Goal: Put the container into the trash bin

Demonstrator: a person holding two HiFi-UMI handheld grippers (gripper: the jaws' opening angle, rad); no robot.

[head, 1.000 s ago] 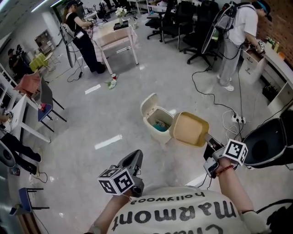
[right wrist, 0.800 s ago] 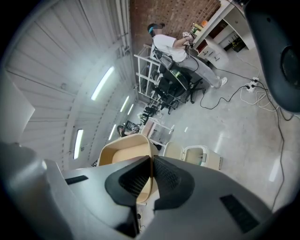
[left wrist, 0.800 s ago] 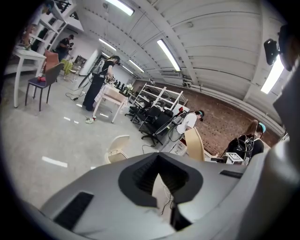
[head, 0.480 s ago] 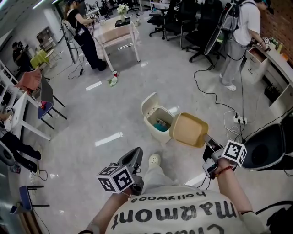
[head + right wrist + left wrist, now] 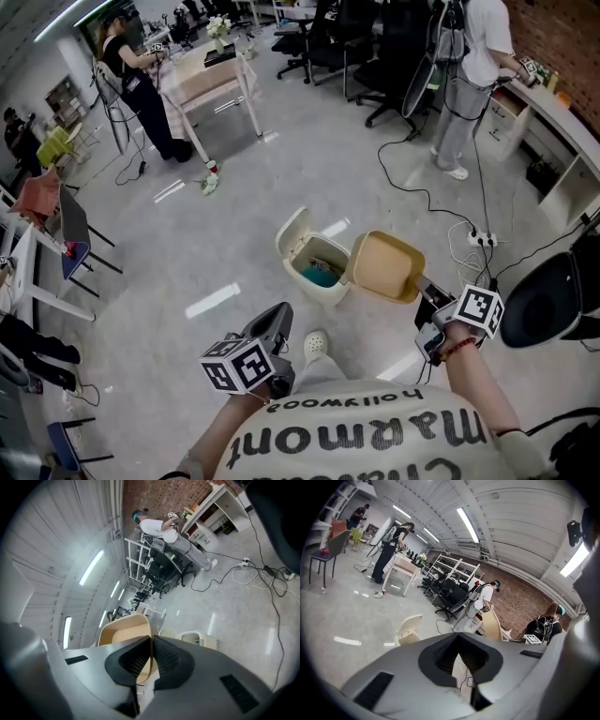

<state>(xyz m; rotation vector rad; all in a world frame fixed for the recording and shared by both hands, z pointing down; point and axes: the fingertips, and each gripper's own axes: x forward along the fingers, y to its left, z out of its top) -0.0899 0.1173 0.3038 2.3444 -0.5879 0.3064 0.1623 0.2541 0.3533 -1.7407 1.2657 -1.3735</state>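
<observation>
Head view: right gripper [image 5: 422,287] has its jaws clamped on the rim wall of the tan container [image 5: 386,266], held out ahead of the body, likely to bring it over the trash bin [image 5: 314,265]. The bin stands on the floor with its lid flipped back. The container hangs at the bin's right rim, not yet inside. Right forearm reaches forward and down. Left gripper [image 5: 275,323] looks idle, tucked near the torso, jaws a narrow gap apart with nothing between them — clear of the drop path.

Glossy grey floor [image 5: 234,234], office chairs [image 5: 375,52], brick wall [image 5: 562,28].
</observation>
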